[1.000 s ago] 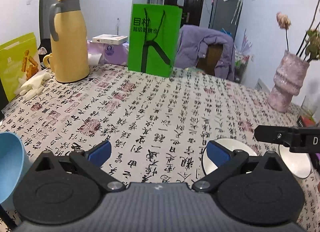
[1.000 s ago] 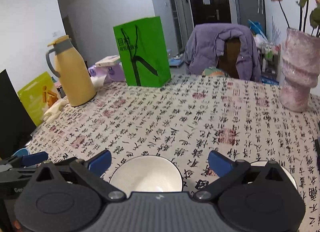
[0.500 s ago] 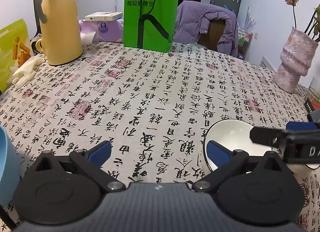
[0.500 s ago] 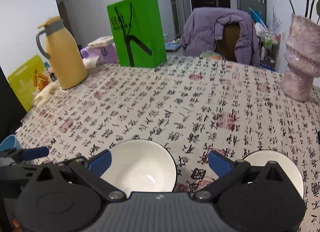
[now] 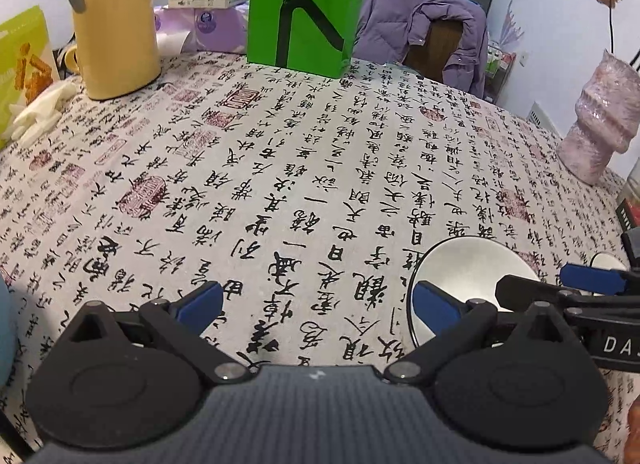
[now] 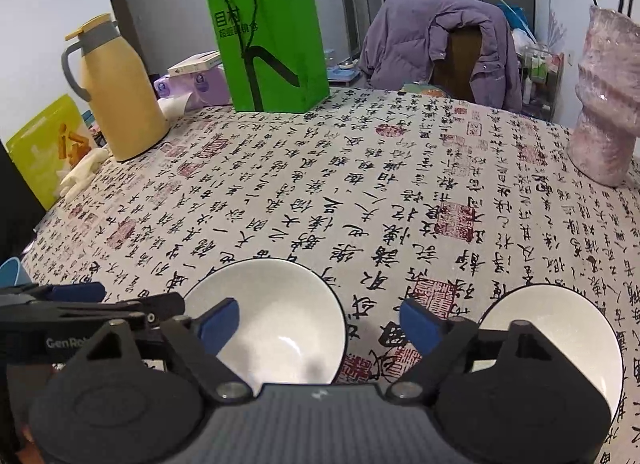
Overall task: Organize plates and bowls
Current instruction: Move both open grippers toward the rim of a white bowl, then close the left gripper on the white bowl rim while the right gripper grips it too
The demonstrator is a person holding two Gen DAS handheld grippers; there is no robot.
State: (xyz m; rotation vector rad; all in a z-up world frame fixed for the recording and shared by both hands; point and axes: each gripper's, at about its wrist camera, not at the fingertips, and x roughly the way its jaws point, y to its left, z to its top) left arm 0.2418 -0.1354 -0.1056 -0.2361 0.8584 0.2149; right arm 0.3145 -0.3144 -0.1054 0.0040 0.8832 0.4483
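Two white bowls stand on the calligraphy-print tablecloth near its front edge. My right gripper (image 6: 320,324) hangs low over the left bowl (image 6: 280,304). Its jaws are closing: the left finger (image 6: 220,322) is above the bowl's inside, the right one past the bowl's right rim, and neither pad touches. The second white bowl (image 6: 560,328) lies to the right, partly behind the right finger's linkage. My left gripper (image 5: 316,304) is open and empty, its right finger (image 5: 434,310) at the left rim of that left bowl (image 5: 472,272). A blue bowl (image 6: 10,270) sits at the far left.
At the back of the table stand a yellow thermos jug (image 5: 114,23), a green paper bag (image 5: 304,3) and a pink vase (image 5: 600,119). White gloves (image 5: 40,107) and a yellow-green box (image 5: 22,59) lie at the left. A chair with a purple jacket (image 6: 440,39) is behind.
Both grippers have sunk toward the table and tipped downward, so the bowls look larger and nearer. The right gripper's jaws have narrowed a little around the left bowl's right rim.
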